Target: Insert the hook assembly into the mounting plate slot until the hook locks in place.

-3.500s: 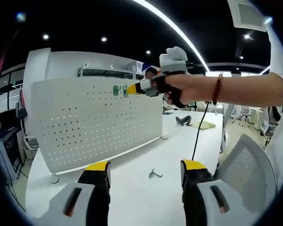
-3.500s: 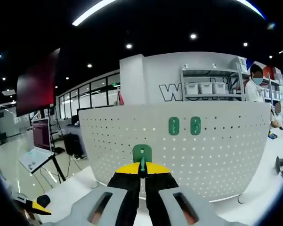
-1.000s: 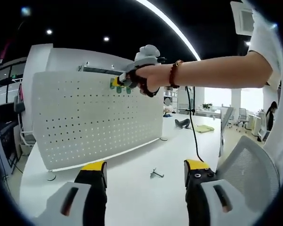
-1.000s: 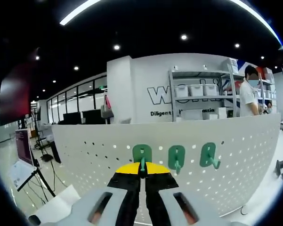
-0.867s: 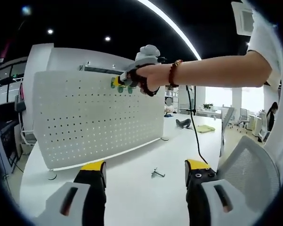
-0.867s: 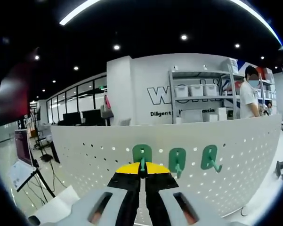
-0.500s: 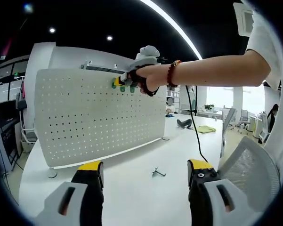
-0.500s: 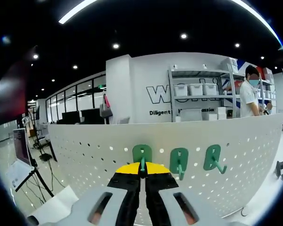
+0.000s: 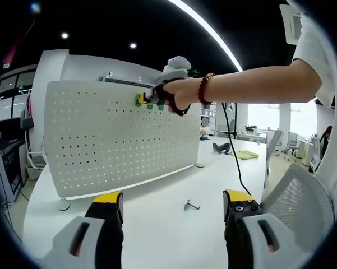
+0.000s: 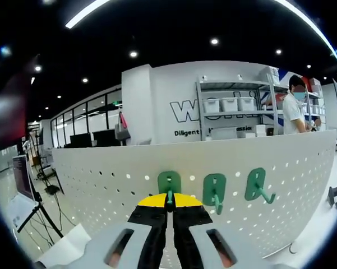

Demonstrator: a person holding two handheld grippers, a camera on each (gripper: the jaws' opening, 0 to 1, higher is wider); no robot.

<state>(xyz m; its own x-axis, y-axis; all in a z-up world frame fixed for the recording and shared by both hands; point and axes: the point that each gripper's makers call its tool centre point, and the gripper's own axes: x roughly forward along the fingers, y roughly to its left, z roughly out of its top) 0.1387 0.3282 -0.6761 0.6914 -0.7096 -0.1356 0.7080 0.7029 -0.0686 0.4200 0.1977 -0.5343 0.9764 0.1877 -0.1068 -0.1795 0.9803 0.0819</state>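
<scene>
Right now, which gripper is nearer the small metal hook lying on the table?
Left. The left gripper hovers open just above the metal hook; the right gripper is up at the pegboard.

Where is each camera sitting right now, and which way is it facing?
Left gripper view: low over the white table, facing the pegboard; own open left gripper, and the person's arm holding the right gripper.
Right gripper view: right at the pegboard, own jaws shut on a green hook.
Shared: pegboard, two mounted hooks.
</scene>
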